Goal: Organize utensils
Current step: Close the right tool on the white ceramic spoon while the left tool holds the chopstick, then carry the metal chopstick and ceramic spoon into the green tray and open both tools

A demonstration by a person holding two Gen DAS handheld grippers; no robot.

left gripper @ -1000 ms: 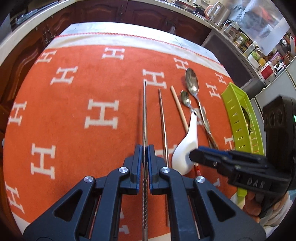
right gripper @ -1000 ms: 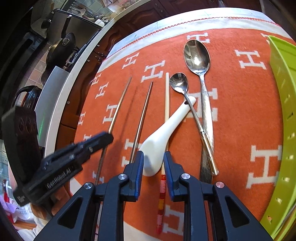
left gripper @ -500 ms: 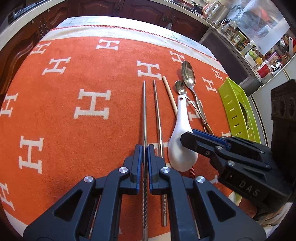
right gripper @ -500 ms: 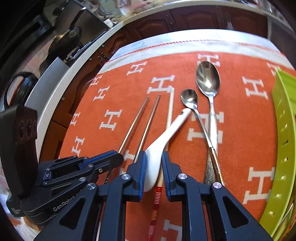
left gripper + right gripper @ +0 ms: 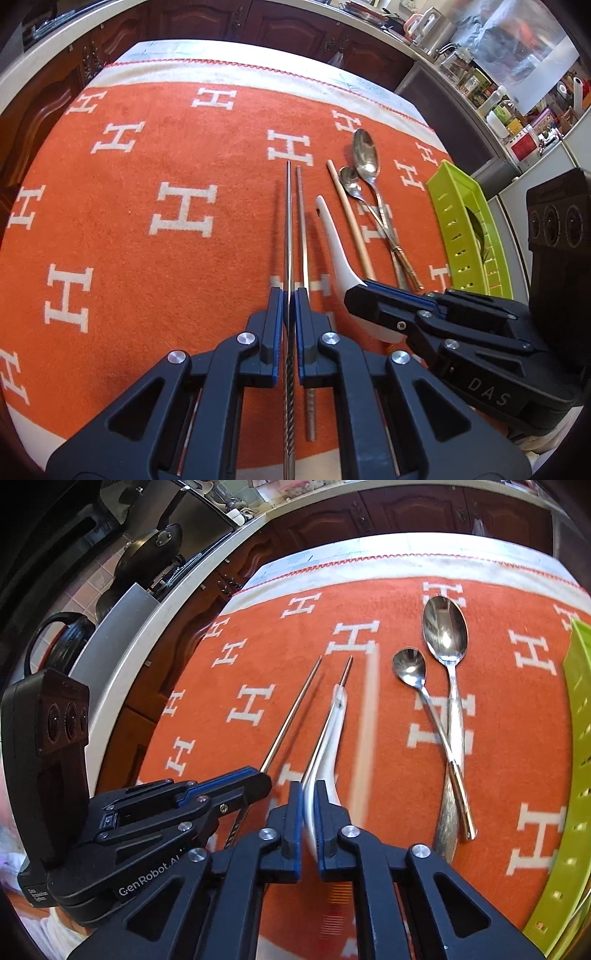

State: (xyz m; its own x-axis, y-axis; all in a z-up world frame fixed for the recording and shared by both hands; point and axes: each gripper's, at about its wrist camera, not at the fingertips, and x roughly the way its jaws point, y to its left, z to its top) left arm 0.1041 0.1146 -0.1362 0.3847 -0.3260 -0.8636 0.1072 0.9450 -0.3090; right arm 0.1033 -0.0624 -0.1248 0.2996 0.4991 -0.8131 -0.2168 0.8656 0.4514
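My left gripper [image 5: 290, 295] is shut on a metal chopstick [image 5: 288, 221] and holds it above the orange cloth [image 5: 147, 277]. A second metal chopstick [image 5: 303, 240] lies just right of it. My right gripper [image 5: 309, 794] is shut on the bowl end of a white ceramic spoon [image 5: 328, 738], lifted with its handle pointing away; it also shows in the left wrist view [image 5: 332, 240]. A wooden chopstick [image 5: 351, 221], a small metal spoon [image 5: 410, 664] and a large metal spoon [image 5: 445, 627] lie on the cloth to the right.
A lime-green slotted tray [image 5: 469, 229] stands at the cloth's right edge, also in the right wrist view [image 5: 569, 775]. Dark wood cabinets [image 5: 258, 22] run behind the table. A counter with pans [image 5: 155, 546] is at the left.
The right gripper has closed on the white spoon and lifted it, its handle swinging left off the small metal spoon. The left gripper has risen slightly with its chopstick.
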